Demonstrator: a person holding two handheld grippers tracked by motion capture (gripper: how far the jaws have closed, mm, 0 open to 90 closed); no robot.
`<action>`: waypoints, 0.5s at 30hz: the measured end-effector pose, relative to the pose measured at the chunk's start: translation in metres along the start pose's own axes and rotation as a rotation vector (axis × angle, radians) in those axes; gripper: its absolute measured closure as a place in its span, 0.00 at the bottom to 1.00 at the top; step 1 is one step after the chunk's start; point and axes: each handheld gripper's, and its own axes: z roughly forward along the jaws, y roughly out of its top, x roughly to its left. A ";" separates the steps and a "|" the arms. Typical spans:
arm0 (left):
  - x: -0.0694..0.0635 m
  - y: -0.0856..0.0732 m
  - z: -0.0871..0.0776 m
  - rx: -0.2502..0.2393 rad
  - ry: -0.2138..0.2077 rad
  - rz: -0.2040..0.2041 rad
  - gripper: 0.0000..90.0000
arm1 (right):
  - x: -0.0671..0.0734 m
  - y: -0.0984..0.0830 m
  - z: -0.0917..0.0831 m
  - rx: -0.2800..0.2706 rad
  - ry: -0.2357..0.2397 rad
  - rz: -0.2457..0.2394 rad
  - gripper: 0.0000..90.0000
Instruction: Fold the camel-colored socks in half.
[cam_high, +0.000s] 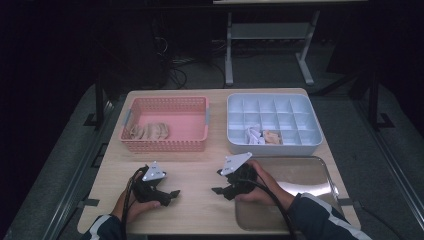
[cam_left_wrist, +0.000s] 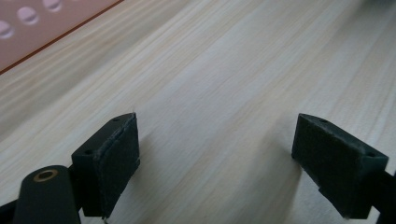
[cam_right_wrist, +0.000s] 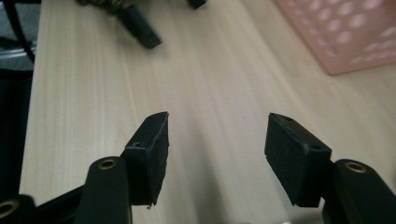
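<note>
My left gripper (cam_high: 171, 197) rests low over the wooden table (cam_high: 195, 170) at the front left, pointing right. In the left gripper view its jaws (cam_left_wrist: 215, 135) stand wide apart over bare wood with nothing between them. My right gripper (cam_high: 218, 181) is at the front centre, pointing left toward the other one, its hand over the edge of a metal tray (cam_high: 305, 172). In the right gripper view the right gripper (cam_right_wrist: 217, 135) is open and empty, with the left gripper's fingers (cam_right_wrist: 142, 30) farther off.
A pink perforated basket (cam_high: 165, 145) (cam_left_wrist: 28, 32) (cam_right_wrist: 355, 37) at the back left holds beige pieces (cam_high: 150, 131). A white divided box (cam_high: 275, 146) at the back right has white items (cam_high: 254, 135) and tan items (cam_high: 272, 136) in two compartments.
</note>
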 end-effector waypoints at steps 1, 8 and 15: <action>0.002 0.001 -0.003 -0.014 -0.001 -0.013 0.16 | 0.001 0.000 0.004 0.006 0.002 -0.018 0.43; 0.014 0.023 -0.039 -0.137 0.030 -0.029 0.16 | 0.015 -0.002 0.020 0.025 0.032 -0.081 0.41; 0.060 0.064 -0.070 -0.152 0.142 -0.044 0.16 | 0.022 -0.001 0.024 0.038 0.050 -0.110 0.40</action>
